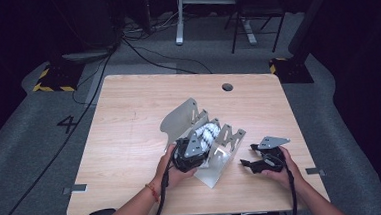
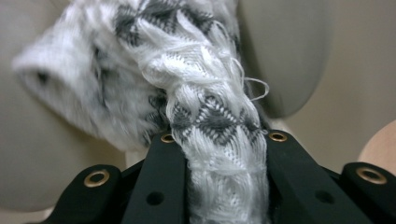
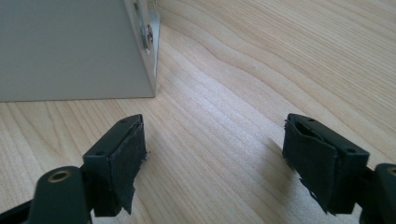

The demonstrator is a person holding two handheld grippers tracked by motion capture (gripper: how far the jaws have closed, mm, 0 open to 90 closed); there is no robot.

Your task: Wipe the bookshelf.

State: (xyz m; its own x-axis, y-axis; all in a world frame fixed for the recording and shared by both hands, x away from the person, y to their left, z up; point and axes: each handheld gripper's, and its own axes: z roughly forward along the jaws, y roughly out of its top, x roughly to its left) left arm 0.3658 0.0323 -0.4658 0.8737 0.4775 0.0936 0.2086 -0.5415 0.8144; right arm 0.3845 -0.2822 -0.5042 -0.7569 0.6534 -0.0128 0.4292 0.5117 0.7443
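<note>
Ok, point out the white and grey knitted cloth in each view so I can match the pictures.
High view: the knitted cloth sits at the table's middle, among the grey metal rack dividers, just ahead of the left gripper.
Left gripper view: it runs up the centre, pinched between the jaws.
Right gripper view: not in it; the open right gripper faces bare table.
Shared landmark: the rack, whose grey corner stands at the upper left of the right gripper view.

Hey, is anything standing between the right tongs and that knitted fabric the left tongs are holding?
Yes. The grey metal rack stands between them: its side wall lies between the open right tongs on the wooden table and the knitted fabric, which the left tongs grip inside the rack.
</note>
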